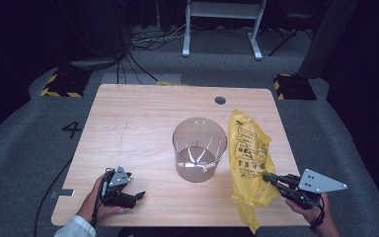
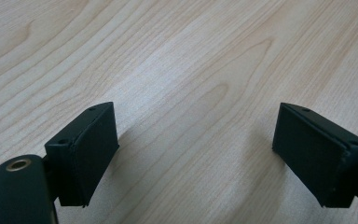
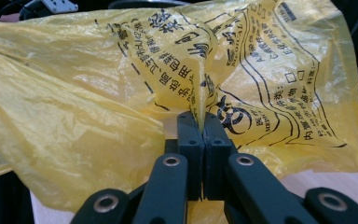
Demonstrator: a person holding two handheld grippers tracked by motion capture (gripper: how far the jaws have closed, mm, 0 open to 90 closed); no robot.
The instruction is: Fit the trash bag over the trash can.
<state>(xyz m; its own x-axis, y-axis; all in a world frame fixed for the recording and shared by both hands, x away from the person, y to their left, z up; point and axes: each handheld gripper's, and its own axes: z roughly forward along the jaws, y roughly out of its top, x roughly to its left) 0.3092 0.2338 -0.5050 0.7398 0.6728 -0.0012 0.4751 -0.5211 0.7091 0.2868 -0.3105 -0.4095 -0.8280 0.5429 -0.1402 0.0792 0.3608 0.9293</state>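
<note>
— At the table's right edge, what have you got?
— My right gripper [image 1: 267, 177] is clamped on a fold of the yellow bag [image 1: 249, 148], beside the clear bin [image 1: 199, 148]. Its black print is Chinese; I can't read it.
— Left?
— My left gripper [image 2: 196, 154] rests released on the table [image 1: 143, 118].

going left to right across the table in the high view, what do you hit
left tongs → clear plastic bin → yellow plastic bag → right tongs, pinching the bag's edge
</note>
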